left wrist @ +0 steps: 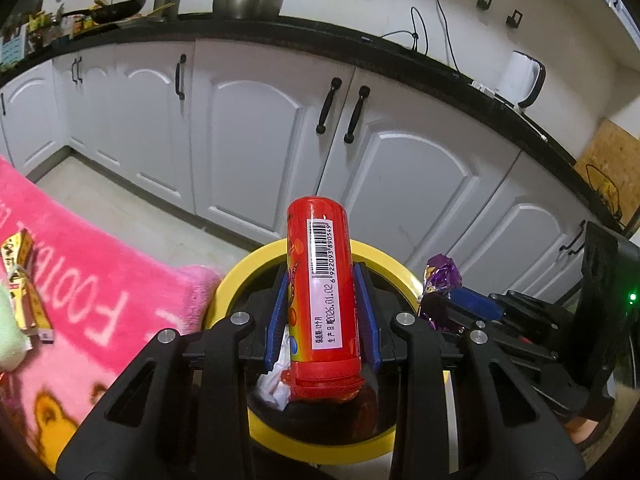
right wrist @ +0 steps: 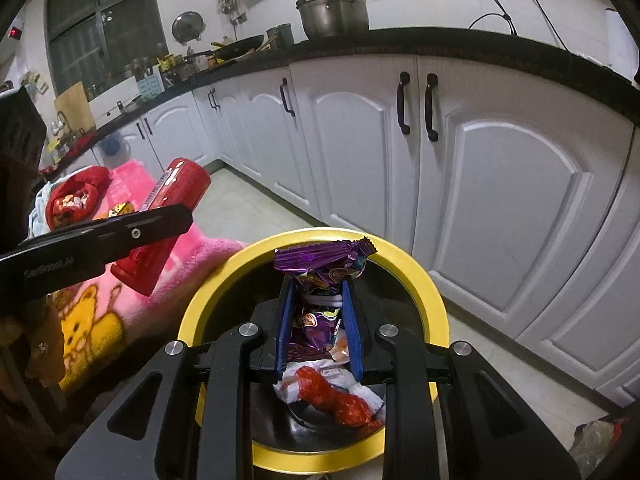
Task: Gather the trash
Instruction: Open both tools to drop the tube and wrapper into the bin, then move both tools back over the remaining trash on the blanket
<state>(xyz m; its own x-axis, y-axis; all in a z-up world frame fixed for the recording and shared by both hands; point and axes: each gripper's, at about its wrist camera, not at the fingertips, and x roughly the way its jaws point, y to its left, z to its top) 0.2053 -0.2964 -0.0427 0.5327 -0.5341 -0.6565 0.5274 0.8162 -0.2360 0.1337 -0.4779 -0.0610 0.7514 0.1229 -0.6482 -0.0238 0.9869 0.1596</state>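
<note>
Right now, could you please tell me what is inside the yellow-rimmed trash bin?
Inside the yellow-rimmed trash bin lie a crumpled white wrapper and a red wrapper on a dark liner. The right gripper and its purple snack wrapper cover the rest.

The left tool [left wrist: 322, 312] tilts downward over the yellow-rimmed bin [left wrist: 236, 276], its blue pads clamped. The right tool [right wrist: 318, 326] hangs just beside it over that bin, likewise clamped and tilted down.

One tube [left wrist: 322, 292], one wrapper [right wrist: 322, 270], one bin [right wrist: 424, 280]
</note>
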